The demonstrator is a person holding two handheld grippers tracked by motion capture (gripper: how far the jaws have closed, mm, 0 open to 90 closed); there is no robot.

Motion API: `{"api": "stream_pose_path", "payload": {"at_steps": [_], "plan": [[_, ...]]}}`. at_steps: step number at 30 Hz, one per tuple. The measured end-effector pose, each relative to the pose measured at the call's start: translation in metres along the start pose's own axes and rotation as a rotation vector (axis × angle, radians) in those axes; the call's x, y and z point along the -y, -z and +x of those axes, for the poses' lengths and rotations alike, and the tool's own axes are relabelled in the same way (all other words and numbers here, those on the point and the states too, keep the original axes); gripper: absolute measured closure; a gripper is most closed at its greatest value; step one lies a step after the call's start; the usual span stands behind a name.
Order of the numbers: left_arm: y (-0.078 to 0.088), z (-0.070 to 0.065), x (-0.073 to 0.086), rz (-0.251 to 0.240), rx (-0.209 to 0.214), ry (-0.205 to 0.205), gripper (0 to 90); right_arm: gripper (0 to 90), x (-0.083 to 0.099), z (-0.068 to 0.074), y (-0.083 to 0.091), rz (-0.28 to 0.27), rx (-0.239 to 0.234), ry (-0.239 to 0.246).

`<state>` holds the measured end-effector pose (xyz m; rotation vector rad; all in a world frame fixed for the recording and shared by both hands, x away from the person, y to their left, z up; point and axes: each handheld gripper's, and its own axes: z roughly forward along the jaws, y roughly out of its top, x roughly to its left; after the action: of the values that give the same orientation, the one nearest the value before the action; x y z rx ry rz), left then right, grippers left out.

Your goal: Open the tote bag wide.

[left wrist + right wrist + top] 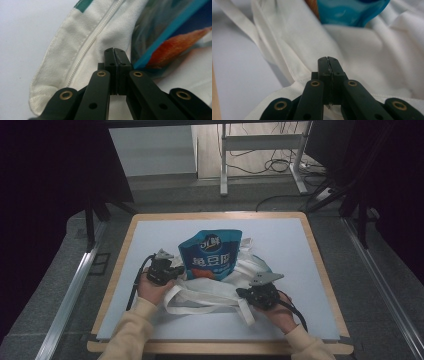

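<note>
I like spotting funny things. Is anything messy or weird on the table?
Nothing is spilled or broken. The white cloth bag lies crumpled, its straps splayed on the table. The blue snack pouch pokes halfway out of its mouth. The left gripper and the right gripper each sit at the bag's edge, jaws closed.

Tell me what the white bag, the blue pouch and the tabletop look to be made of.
White tote bag: woven cloth, probably cotton canvas, matte; weave and stitched seams show in the left gripper view.
Blue printed snack pouch: thin plastic film, glossy; it catches soft highlights and crinkles.
Pale grey tabletop: smooth matte sheet, perhaps laminate, with a light wooden-looking edge.
</note>
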<state>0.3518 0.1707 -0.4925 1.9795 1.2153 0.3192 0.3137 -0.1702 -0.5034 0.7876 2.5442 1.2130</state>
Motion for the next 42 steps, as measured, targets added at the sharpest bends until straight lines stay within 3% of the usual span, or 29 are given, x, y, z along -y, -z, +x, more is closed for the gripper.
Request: {"api": "stream_pose_path", "payload": {"at_steps": [14,18,23,31,37,42], "plan": [[-0.006,0.003,0.0,0.001,0.007,0.026,89.7,88.8,0.017,0.01,-0.004,0.023,-0.01,0.002],[0.0,0.002,0.0,-0.021,0.018,0.017,89.5,88.7,0.012,0.007,-0.001,0.004,-0.005,0.001],[0.017,-0.002,0.0,-0.064,0.015,0.003,89.3,88.6,-0.003,0.002,0.011,-0.066,0.014,-0.012],[0.039,-0.012,0.003,-0.084,0.031,-0.027,89.3,88.7,-0.035,-0.017,0.032,-0.142,0.079,-0.017],[0.042,-0.02,0.01,-0.067,0.065,-0.044,89.3,88.7,-0.059,-0.038,0.026,-0.101,0.131,-0.024],[0.043,-0.027,0.014,-0.048,0.079,-0.063,89.4,88.7,-0.064,-0.055,0.011,-0.05,0.159,-0.058]]}}
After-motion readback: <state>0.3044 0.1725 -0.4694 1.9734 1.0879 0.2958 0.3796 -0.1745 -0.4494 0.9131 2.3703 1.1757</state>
